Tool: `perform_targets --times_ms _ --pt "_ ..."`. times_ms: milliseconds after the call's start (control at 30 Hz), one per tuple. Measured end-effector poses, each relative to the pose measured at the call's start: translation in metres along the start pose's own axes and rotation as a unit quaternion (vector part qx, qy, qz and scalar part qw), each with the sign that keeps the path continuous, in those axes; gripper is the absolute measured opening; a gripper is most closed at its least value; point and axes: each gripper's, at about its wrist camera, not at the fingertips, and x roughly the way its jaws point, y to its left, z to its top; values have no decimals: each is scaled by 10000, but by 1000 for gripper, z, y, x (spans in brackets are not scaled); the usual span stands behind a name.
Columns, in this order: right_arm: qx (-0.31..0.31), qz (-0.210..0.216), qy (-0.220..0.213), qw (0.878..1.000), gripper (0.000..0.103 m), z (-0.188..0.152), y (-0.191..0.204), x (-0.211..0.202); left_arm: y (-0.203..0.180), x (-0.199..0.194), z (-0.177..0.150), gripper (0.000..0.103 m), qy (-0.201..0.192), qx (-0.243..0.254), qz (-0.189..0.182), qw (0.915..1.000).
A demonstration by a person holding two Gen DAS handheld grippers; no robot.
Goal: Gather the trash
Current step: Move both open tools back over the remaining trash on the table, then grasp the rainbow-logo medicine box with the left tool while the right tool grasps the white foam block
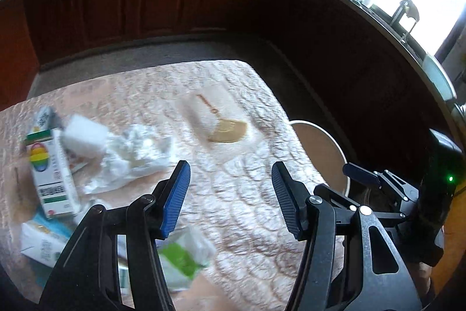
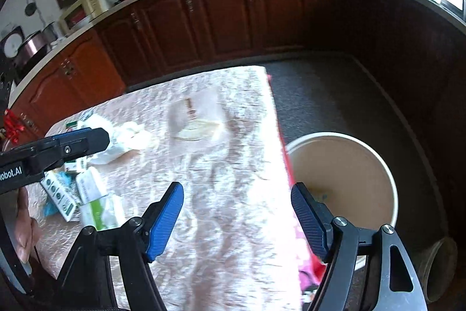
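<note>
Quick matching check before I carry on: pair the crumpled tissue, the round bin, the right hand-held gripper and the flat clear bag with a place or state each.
1 crumpled white tissue
2 round white bin with tan inside
3 right hand-held gripper
4 flat clear plastic bag

a open, empty
b on the floor beside the table
c mid-table, alone
d among the cartons, table's left

1-d, 2-b, 3-a, 4-c

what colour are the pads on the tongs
Blue, ribbed pads on black arms; both wrist views show them, the left one most sharply.
</note>
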Motion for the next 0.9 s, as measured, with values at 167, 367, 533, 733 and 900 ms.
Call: perform_targets --times_ms 167,367,533,733,900 --pt "-151 239 105 9995 74 2 24 10 40 -21 1 57 -69 -172 304 9994" --pt "-397 437 269 9979 74 8 54 26 95 -38 1 57 -71 -443 710 9965" --pt "-601 657 321 9955 74 20 83 40 141 -44 -3 59 64 -785 922 9926" --pt "-1013 894 391 9901 75 38 120 63 177 -37 -6 69 334 -991 924 9902" --pt "-1190 1071 559 9855 75 58 145 88 189 -20 -3 69 597 -935 783 9907"
